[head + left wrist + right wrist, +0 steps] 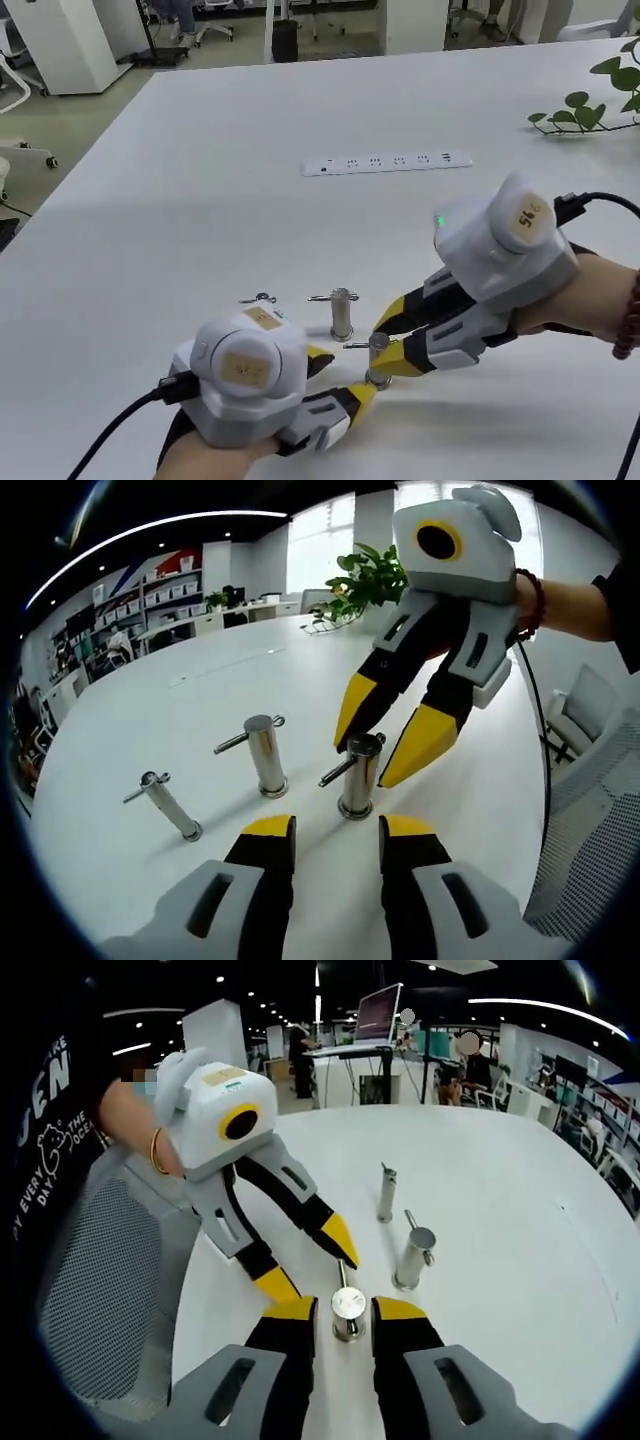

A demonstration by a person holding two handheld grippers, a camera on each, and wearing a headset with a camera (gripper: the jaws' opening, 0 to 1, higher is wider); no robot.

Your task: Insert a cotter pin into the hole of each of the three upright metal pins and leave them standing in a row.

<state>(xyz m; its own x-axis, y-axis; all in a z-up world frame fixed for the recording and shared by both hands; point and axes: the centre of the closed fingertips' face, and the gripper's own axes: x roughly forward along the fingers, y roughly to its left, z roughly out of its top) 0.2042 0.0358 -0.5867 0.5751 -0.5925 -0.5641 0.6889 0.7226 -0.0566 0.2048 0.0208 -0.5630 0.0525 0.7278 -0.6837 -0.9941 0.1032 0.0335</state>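
Three upright metal pins stand in a row on the white table. The nearest pin has a cotter pin sticking out sideways near its head. My right gripper is open with a jaw on either side of this pin's head. My left gripper is open just short of the pin's base, its fingertips beside the cotter pin's end. The middle pin and the far pin each carry a cotter pin. In the head view the far pin peeks over my left gripper.
A white power strip lies further back on the table. Plant leaves hang over the back right corner. Cables trail from both grippers. Office chairs and cabinets stand beyond the far edge.
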